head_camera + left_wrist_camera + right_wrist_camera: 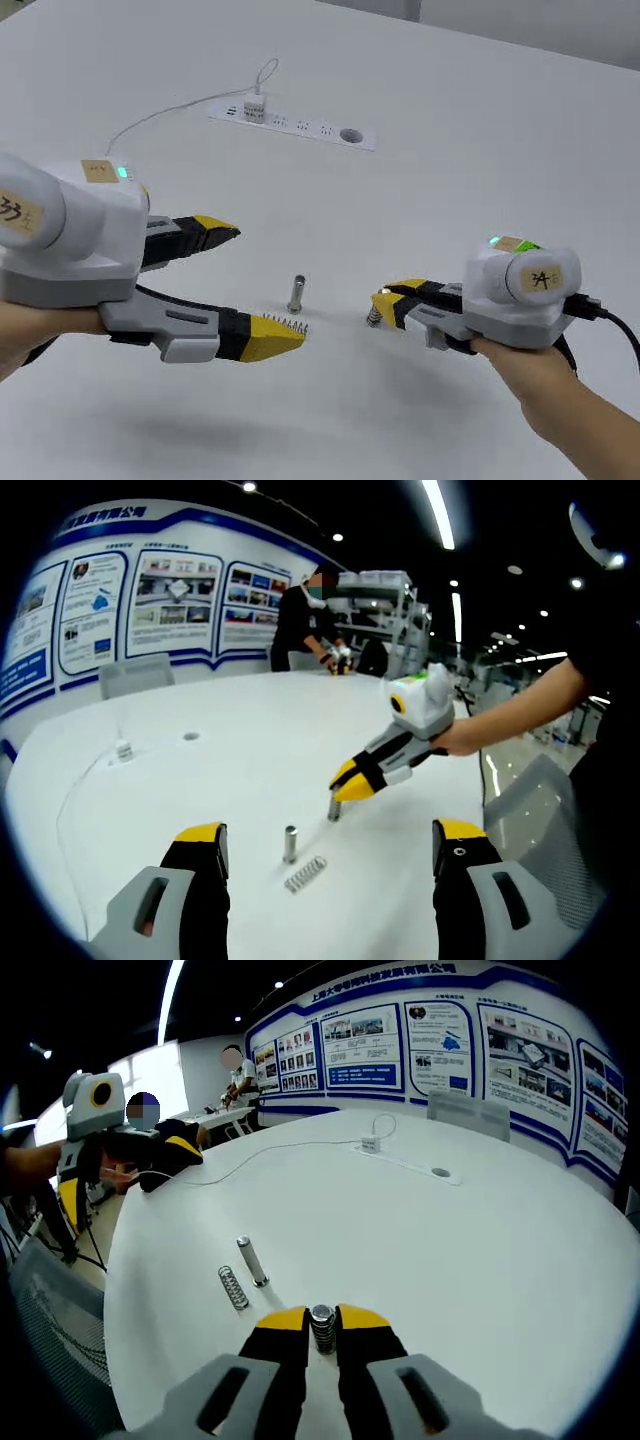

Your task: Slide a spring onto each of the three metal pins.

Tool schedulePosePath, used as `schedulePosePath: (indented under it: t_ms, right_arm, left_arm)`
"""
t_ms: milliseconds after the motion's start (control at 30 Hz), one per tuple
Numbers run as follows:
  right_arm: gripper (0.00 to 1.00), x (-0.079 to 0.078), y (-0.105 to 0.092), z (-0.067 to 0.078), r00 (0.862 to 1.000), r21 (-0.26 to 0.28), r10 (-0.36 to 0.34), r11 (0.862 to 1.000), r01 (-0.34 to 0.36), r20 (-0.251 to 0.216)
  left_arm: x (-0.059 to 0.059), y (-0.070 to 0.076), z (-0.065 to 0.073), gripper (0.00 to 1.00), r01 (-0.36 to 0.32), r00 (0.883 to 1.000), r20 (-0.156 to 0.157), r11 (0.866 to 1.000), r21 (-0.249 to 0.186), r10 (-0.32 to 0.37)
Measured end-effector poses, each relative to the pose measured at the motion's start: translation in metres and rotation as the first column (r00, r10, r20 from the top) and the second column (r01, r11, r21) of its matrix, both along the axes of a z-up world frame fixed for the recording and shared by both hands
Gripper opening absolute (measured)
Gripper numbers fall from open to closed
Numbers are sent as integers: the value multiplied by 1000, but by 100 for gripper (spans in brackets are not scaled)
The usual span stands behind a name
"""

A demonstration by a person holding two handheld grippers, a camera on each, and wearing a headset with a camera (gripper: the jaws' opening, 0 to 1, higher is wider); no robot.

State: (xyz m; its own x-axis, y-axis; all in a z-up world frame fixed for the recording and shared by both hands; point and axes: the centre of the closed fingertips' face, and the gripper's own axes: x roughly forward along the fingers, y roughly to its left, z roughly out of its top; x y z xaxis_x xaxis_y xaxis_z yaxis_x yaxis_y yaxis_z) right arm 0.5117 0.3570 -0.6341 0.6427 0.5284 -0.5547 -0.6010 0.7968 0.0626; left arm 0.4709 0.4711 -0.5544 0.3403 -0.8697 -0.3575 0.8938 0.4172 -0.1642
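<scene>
The left gripper (pixel 268 282) is held over the near left part of the white table (pixel 470 170) with its yellow-tipped jaws spread wide and nothing between them. The right gripper (pixel 386 299) is over the near right part of the table, with its jaws closed on the held pin (pixel 322 1320). This pin stands upright between the jaw tips, its metal cap is just above them, and the fitted spring (pixel 322 1336) is coiled round its shaft. In the left gripper view, the lower end of the held pin is at the table surface. The free pin (pixel 297 293) stands upright on the table between the two grippers, well back from the near edge, and is bare. The loose spring (pixel 296 325) lies flat just beside the free pin on its near side, close to the lower jaw tip of the left gripper. A white power strip (pixel 300 126) lies toward the far edge, with a white charger (pixel 255 106) plugged in and a cable (pixel 160 113) running to the left. Each gripper body carries a tan sticker with handwritten characters: the left label (pixel 20 215) and the right label (pixel 545 280). Neither can be read with certainty. The blue-framed wall panels (pixel 440 1035) carry print too small to read.
</scene>
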Motion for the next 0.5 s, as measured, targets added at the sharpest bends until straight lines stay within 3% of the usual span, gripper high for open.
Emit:
schedulePosePath:
  t_ms: [367, 433, 500]
  right_arm:
    - [11, 0, 7, 0, 1000, -23, 28, 999, -28, 1]
    - [14, -6, 9, -2, 997, -64, 83, 994, -83, -10]
    - [19, -6, 7, 0, 996, -93, 90, 992, -89, 8]
  left_arm:
    - [0, 3, 7, 85, -5, 1000, 13, 1000, -10, 5]
    - [1, 5, 8, 85, -8, 1000, 11, 1000, -10, 8]
    - [1, 6, 9, 86, -9, 1000, 15, 1000, -10, 9]
